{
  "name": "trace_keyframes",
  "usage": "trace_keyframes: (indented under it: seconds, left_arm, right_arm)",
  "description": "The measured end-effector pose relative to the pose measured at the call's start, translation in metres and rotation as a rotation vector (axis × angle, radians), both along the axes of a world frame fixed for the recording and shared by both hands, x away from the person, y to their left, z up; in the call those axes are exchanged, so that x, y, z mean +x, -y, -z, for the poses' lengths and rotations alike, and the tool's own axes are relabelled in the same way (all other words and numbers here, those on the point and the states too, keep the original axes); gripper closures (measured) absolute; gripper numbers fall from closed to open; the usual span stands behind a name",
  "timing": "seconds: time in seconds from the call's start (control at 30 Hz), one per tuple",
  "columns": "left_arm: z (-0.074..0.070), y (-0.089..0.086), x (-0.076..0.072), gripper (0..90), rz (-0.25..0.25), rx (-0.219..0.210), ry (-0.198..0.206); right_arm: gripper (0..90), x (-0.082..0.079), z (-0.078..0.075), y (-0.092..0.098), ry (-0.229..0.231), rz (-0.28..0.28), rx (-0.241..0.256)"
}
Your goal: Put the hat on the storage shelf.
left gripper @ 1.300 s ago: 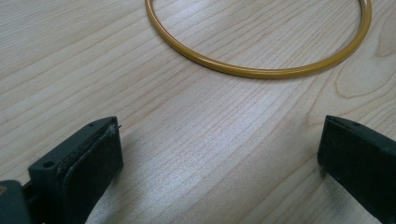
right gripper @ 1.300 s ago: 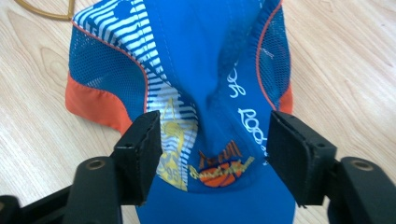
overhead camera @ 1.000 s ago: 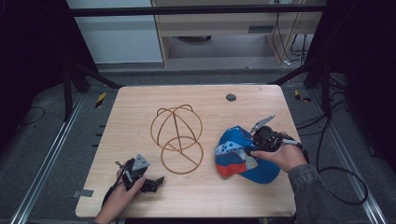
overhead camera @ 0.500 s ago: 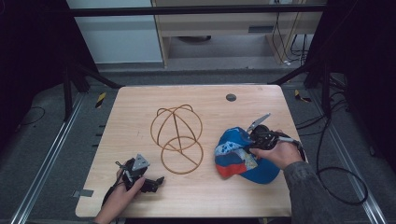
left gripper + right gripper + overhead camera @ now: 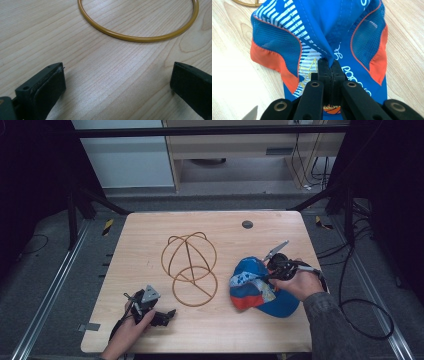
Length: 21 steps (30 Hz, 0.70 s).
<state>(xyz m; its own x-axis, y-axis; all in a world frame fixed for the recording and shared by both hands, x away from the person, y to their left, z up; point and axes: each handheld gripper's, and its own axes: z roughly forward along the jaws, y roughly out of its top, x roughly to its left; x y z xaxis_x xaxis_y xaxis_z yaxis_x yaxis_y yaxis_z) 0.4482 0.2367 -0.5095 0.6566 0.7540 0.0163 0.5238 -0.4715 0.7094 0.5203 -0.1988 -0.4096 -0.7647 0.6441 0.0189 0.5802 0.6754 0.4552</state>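
Jaws of the left gripper (image 5: 170,313) stand wide apart with bare wood between them; in the left gripper view the two black pads sit at the lower corners of the picture and nothing lies in the gap. That gripper rests low on the worktop (image 5: 145,235), at about 7 o'clock on the board, held by the left hand (image 5: 127,332) that comes in from the near edge. Its grey three-cornered plate faces up.

Just beyond its jaws, toward 1 o'clock from them, lies a wire frame (image 5: 189,265) of yellow-brown hoops: a flat ring on the wood nearest the gripper and a rounded cage of arcs rising behind it. The near curve of the flat ring (image 5: 136,37) crosses the top of the left gripper view, apart from both pads.

At about 4 o'clock on the worktop lies a blue cap (image 5: 257,287) with orange trim, mesh panels and white stripes, close beside the frame but not touching it. The right gripper (image 5: 329,62), in the right hand (image 5: 300,282), has its jaws pressed together on a fold of the cap's blue cloth, which rises in a pinched ridge.

A small dark disc (image 5: 247,224) sits at 12 o'clock, well apart from everything.
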Motion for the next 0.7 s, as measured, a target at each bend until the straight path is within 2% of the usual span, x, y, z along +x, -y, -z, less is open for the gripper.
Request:
trace_keyframes:
  seconds: [0.33,0.7]
  left_arm:
    - [0.0,0.0,0.0,0.0,0.0,0.0,0.0]
    - [0.0,0.0,0.0,0.0,0.0,0.0,0.0]
  right_arm:
    - [90.0,-0.008,-0.02,0.008,0.028,-0.006,0.025]
    - [90.0,-0.018,-0.063,0.01,0.102,-0.019,0.073]
